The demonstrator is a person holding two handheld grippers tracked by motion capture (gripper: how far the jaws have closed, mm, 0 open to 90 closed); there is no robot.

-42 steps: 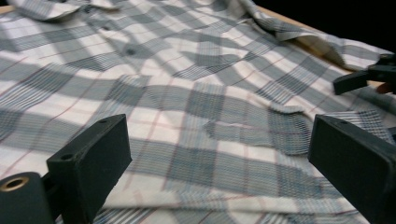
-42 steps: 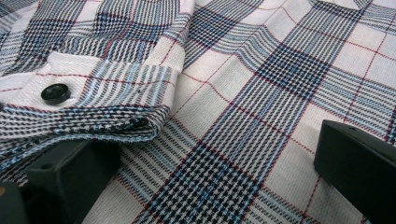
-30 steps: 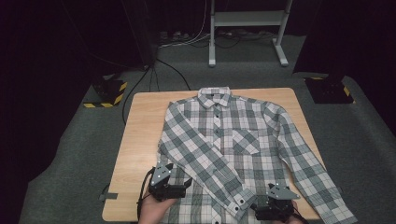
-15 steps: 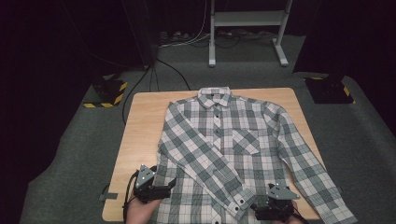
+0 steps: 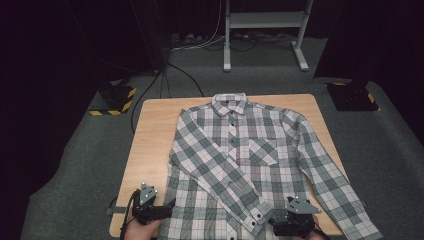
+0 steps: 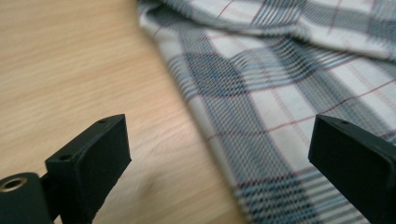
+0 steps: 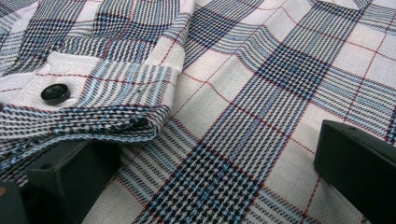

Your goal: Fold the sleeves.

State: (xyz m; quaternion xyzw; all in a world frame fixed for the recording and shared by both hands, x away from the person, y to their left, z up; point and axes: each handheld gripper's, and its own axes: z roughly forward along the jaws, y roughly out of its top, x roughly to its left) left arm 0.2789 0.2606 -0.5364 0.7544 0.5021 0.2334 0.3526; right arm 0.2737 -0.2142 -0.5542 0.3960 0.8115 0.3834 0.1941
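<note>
A grey, white and dark plaid shirt [image 5: 240,150] lies front up on the wooden table [image 5: 150,135], collar at the far side. One sleeve is folded diagonally across the body, and its cuff [image 5: 255,216] with a black button [image 7: 56,93] lies near the front hem. My left gripper [image 5: 165,208] is open at the shirt's front left edge. In the left gripper view my left gripper [image 6: 219,158] spans bare wood and the shirt's side edge [image 6: 205,116]. My right gripper [image 5: 289,226] is open low over the fabric [image 7: 261,84], just right of the cuff [image 7: 84,107].
The other sleeve [image 5: 335,185] runs to the table's front right corner. On the grey carpet stand a yellow-and-black striped box [image 5: 116,97] at far left and a black box [image 5: 352,95] at far right. A white stand's legs [image 5: 227,55] and cables lie behind the table.
My left gripper has slid left, off the shirt's front, to its left edge near the table's corner. The right gripper and the shirt have stayed in place.
</note>
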